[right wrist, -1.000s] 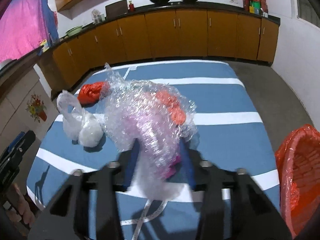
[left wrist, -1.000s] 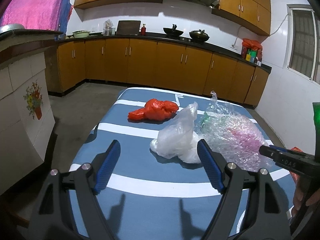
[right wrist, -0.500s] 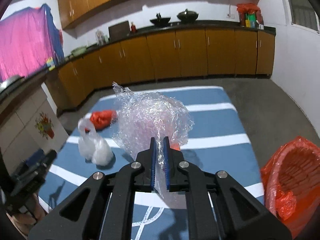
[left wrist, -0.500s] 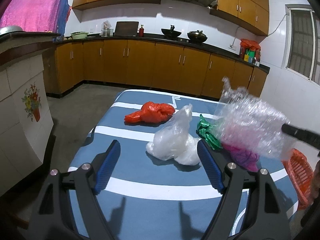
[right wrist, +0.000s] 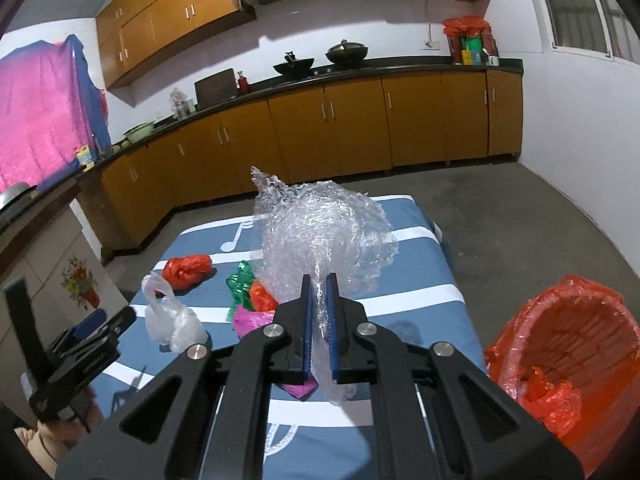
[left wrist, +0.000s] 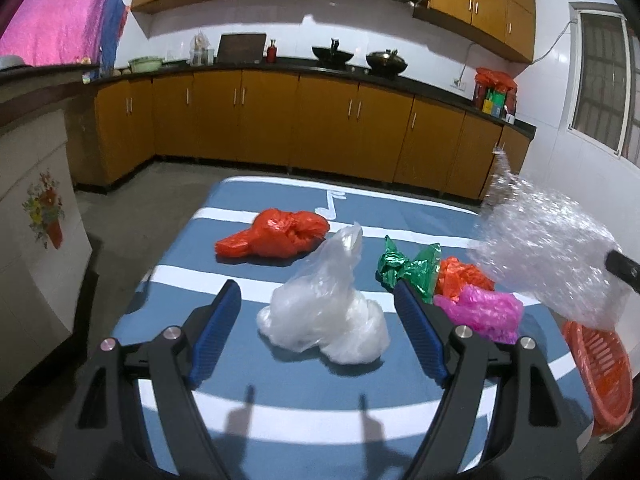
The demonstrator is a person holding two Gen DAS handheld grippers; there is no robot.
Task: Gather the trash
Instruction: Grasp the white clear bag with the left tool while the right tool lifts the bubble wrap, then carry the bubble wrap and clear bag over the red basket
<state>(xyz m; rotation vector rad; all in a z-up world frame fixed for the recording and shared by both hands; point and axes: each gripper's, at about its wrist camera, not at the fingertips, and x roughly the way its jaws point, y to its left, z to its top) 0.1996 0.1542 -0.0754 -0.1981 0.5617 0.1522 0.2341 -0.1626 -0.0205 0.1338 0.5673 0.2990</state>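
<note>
My right gripper is shut on a sheet of clear bubble wrap, which hangs lifted above the blue striped table; the same bubble wrap shows at the right in the left wrist view. My left gripper is open just above the table, its blue pads either side of a white plastic bag without touching it. Behind lie a red bag, a green bag, an orange bag and a pink bag.
An orange basket lined with a red bag stands beside the table's right edge, also visible as a basket at the left wrist view's right. Wooden kitchen cabinets line the far wall. A tiled counter stands left.
The right gripper closed on the bubble wrap and lifted it off the table, uncovering the green, orange and pink bags. The left gripper moved forward toward the white bag.
</note>
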